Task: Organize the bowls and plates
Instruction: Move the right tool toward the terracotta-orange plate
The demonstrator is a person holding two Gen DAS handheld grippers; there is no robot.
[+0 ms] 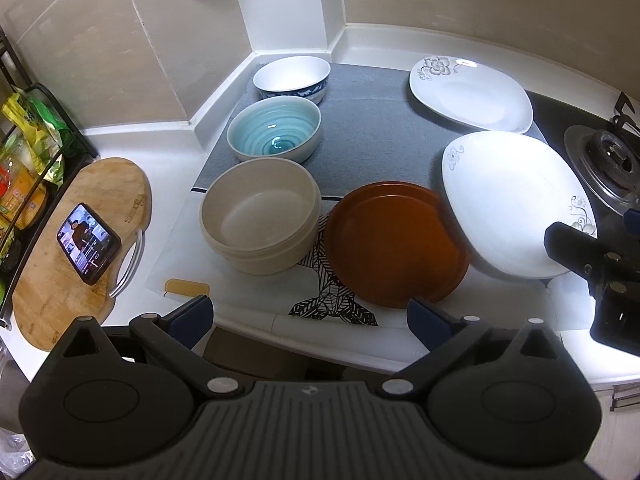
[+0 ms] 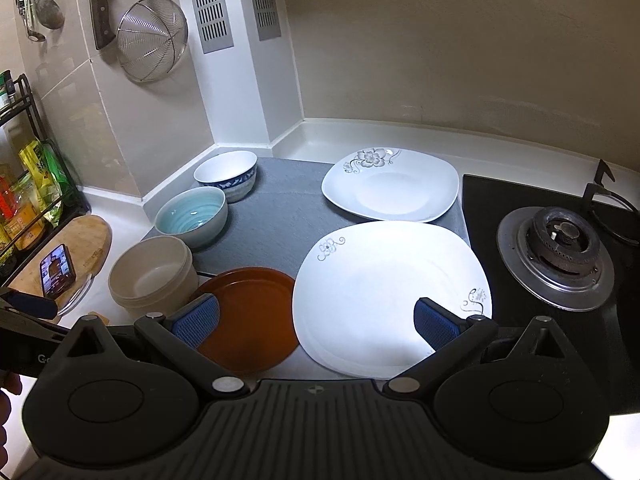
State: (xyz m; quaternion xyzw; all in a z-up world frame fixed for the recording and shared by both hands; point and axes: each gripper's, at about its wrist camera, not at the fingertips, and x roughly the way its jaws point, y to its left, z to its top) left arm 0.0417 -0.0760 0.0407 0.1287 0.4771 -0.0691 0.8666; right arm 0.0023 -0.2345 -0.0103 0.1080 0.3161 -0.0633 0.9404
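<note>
- The counter (image 2: 360, 136) holds everything, with a grey mat (image 2: 280, 208) at the back and a stove burner (image 2: 556, 256) off to the right.
- Two white square plates lie on the right side: the near white plate (image 2: 384, 296) just left of the burner, the far white plate (image 2: 394, 188) behind it on the mat, a narrow gap between them.
- A brown plate (image 2: 252, 312) sits just left of the near white plate; whether their rims overlap I cannot tell.
- Three bowls run in a row on the left, front to back: beige bowl (image 1: 260, 216), teal bowl (image 1: 276, 132), blue-patterned bowl (image 1: 292, 78).
- Nothing is stacked yet, so I judge the sorting is at its very start: a reach for a first plate.
- The next move likely calls for a rim grip on the near white plate; it lies flat, so a finger must get under its edge.
- The right gripper (image 2: 316, 322) hovers over the near white plate's front edge, jaws spread wide, holding nothing; I cannot tell if a pad touches the plate.
- The left gripper (image 1: 310, 318) hangs at the counter's front edge, before the brown plate, jaws wide and empty.
</note>
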